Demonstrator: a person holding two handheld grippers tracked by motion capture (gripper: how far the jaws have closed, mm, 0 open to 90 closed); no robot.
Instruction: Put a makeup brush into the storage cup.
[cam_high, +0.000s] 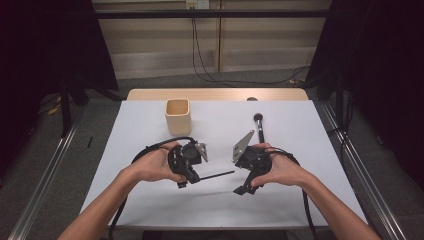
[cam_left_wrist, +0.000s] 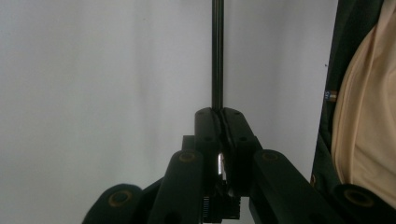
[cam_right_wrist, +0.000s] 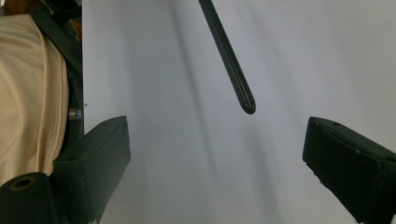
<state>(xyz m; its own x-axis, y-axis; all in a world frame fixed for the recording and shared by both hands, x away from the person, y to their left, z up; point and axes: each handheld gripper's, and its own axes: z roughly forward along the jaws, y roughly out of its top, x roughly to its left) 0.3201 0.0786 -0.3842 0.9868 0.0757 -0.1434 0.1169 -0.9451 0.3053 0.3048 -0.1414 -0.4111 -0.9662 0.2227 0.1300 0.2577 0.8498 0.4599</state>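
Item: thin black rod (cam_high: 216, 175), lying level just above the white table (cam_high: 150, 125), between the two hands.

Left gripper (cam_high: 192, 176): jaws pinched fully together on one end of the rod; in the left gripper view the rod (cam_left_wrist: 217, 51) runs straight out from the closed tips (cam_left_wrist: 222, 114).

Right gripper (cam_high: 244, 189): jaws wide apart, nothing between them. In the right gripper view the rod's free rounded end (cam_right_wrist: 245, 102) sits ahead of the gap, apart from both jaws.

Also present: cream square cup (cam_high: 178, 116), upright toward the far side; a black brush (cam_high: 259, 126) on the table beyond the right hand.

Handling note: this looks like a hand-over. The right gripper should centre its gap on the free end and close squarely before the left lets go; the left should hold level, since a thin rod may pivot in a pinch.
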